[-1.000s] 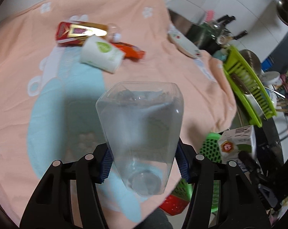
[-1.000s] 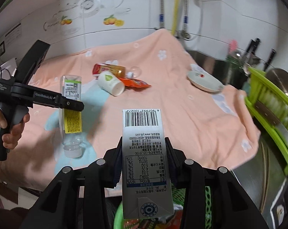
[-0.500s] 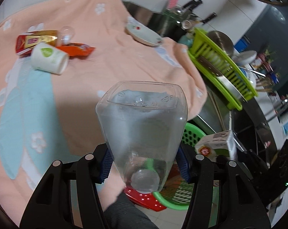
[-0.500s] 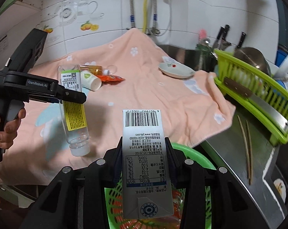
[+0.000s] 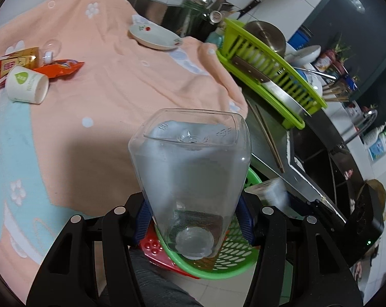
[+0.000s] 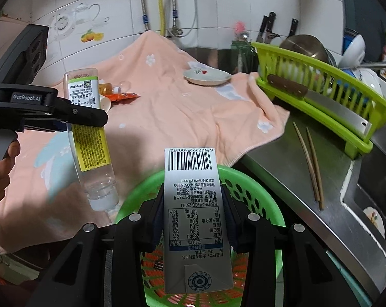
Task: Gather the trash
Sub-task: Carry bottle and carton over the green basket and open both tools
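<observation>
The left gripper (image 5: 193, 212) has its blue-padded fingers (image 5: 143, 216) closed on the sides of a clear, empty plastic bottle with a squarish base and a yellow-and-green label (image 5: 190, 174), held cap end towards the camera and base pointing away; in the right wrist view the same bottle (image 6: 89, 138) hangs tilted, cap down, over the near edge of the peach-pink towel with blue and white flower patterns (image 5: 111, 81) that covers the worktop, just left of the basket. The right gripper (image 6: 193, 220) has its fingers (image 6: 228, 217) clamped on a white-and-grey rectangular milk carton printed with a barcode and nutrition table (image 6: 193, 209), which is held directly above a round green plastic basket with slotted walls (image 6: 254, 184); that basket (image 5: 226, 261) sits low, beyond the towel's near edge, over something red. Far left on the towel lie a white paper cup on its side with a green leaf logo (image 5: 26, 84), a crumpled orange snack wrapper (image 5: 62, 67) and a red-and-gold packet (image 5: 12, 64), close together. A small white saucer with a red flower motif (image 5: 154, 35) rests at the towel's far right. To the right, on bare steel worktop, lie two wooden chopsticks (image 6: 309, 161), near a lime-green plastic dish rack (image 6: 321, 94) with a cleaver leaning in it.
</observation>
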Demonstrator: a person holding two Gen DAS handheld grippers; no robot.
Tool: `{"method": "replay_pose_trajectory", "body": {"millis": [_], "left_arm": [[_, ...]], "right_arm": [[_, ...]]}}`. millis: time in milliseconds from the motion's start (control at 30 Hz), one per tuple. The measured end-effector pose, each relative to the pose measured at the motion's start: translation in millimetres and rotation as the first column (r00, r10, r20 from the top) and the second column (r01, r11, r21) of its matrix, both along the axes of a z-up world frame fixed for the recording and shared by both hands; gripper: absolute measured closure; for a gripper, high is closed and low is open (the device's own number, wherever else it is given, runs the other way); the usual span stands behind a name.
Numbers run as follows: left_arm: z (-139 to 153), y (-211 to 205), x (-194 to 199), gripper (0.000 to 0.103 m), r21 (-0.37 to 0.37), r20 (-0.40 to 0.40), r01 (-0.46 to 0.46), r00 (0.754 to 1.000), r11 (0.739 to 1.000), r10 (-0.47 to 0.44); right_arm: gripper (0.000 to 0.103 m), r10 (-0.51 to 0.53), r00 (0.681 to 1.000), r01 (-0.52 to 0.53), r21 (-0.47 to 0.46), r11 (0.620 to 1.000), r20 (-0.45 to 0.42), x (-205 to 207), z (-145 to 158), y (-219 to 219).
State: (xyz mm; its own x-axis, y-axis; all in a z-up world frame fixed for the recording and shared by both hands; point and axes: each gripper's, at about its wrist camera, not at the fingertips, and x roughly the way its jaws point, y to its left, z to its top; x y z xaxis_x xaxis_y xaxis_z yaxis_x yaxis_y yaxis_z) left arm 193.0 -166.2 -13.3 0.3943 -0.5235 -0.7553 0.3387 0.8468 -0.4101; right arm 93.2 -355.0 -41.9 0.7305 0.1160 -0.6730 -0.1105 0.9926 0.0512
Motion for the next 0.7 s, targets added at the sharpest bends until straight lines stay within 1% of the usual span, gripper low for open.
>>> {"method": "replay_pose_trajectory", "body": {"millis": [233, 300, 433, 467, 700], "left_arm": [[-5, -18, -5, 0.047, 0.011, -0.009, 0.036, 0.999, 0.999, -0.035], [-7, -23, -7, 0.047, 0.015, -0.013, 0.043, 0.999, 0.999, -0.043], [-16, -35, -8, 0.047, 0.024, -0.038, 0.067, 0.997, 0.997, -0.066], [-18, -37, -8, 0.047, 0.024, -0.045, 0.071, 0.997, 0.997, -0.070], [-31, -53, -12, 0.046, 0.045, -0.087, 0.099, 0.992, 0.994, -0.095]], "right_arm": [[0.062, -0.032, 1.000, 0.031, 0.014, 0.999, 0.002, -8, -2, -14], [0.056, -0.039, 0.999, 0.039, 0.016, 0.999, 0.007, -10, -1, -16], [0.051, -0.054, 0.998, 0.054, 0.026, 0.998, 0.022, -16, 2, -22], [0.048, -0.057, 0.998, 0.056, 0.029, 0.998, 0.025, -18, 2, -23], [0.041, -0.071, 0.997, 0.070, 0.036, 0.997, 0.041, -23, 5, -30]]}}
